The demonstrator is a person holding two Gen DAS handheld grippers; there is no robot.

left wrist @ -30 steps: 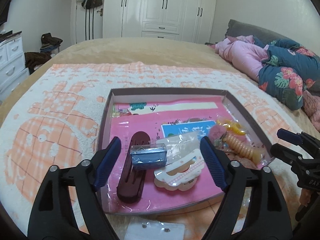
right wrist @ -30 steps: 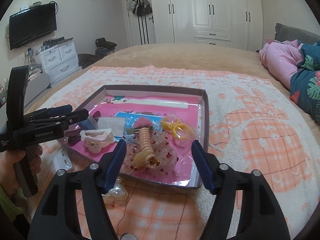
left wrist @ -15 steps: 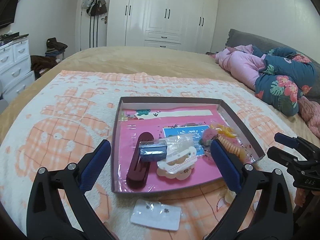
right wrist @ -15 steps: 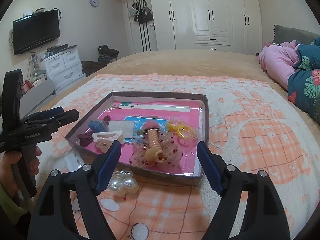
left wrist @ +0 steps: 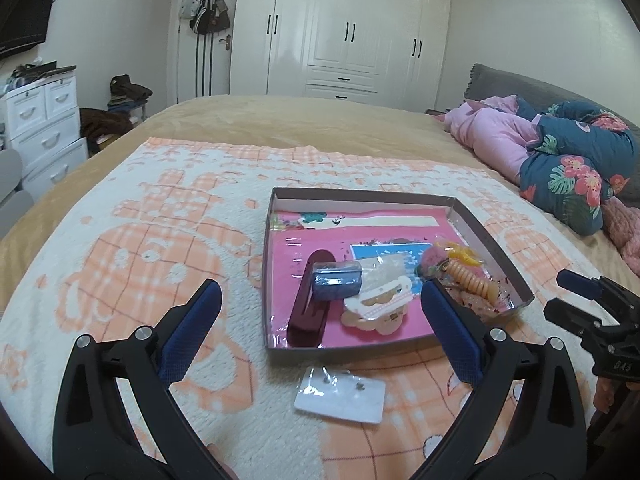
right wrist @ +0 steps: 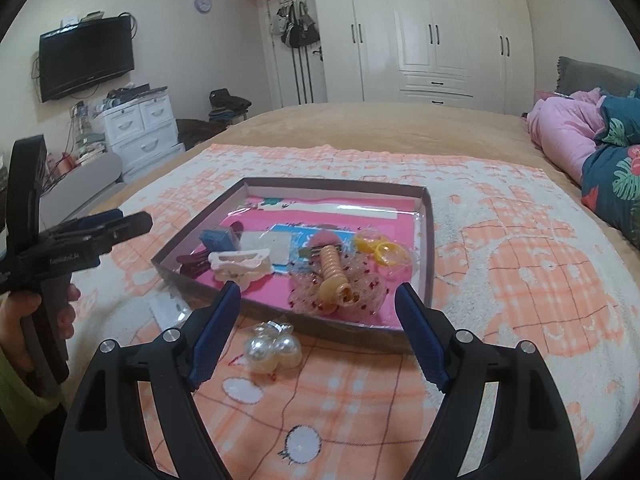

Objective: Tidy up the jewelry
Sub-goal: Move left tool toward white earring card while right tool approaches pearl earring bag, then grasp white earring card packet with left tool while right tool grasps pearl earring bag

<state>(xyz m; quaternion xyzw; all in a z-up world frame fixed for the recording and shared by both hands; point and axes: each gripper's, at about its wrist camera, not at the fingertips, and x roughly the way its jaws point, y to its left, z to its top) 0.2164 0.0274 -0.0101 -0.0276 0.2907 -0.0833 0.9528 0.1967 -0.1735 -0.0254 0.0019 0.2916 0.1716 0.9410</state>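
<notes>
A shallow brown box (left wrist: 360, 195) with a pink floor (right wrist: 426, 216) lies on the orange-and-white blanket. It holds a maroon clip (left wrist: 312, 300), a blue box (left wrist: 337, 280), a white claw clip (left wrist: 378, 304), a beige spiral clip (right wrist: 334, 276) and yellow rings (right wrist: 384, 250). A white earring card (left wrist: 340, 394) lies on the blanket in front of the box. A pearl hair piece (right wrist: 274, 346) lies in front of the box too. My left gripper (left wrist: 320, 332) is open and empty above the card. My right gripper (right wrist: 318, 334) is open and empty, near the pearls.
The bed carries a pink and floral heap of bedding (left wrist: 560, 152) at the right. White wardrobes (left wrist: 348, 28) stand behind the bed. A white drawer unit (right wrist: 140, 128) and a wall television (right wrist: 86, 62) are at the left.
Both grippers have pulled back and up from the box. The earring card and the pearl piece have come into view in front of the box. Both stay open.
</notes>
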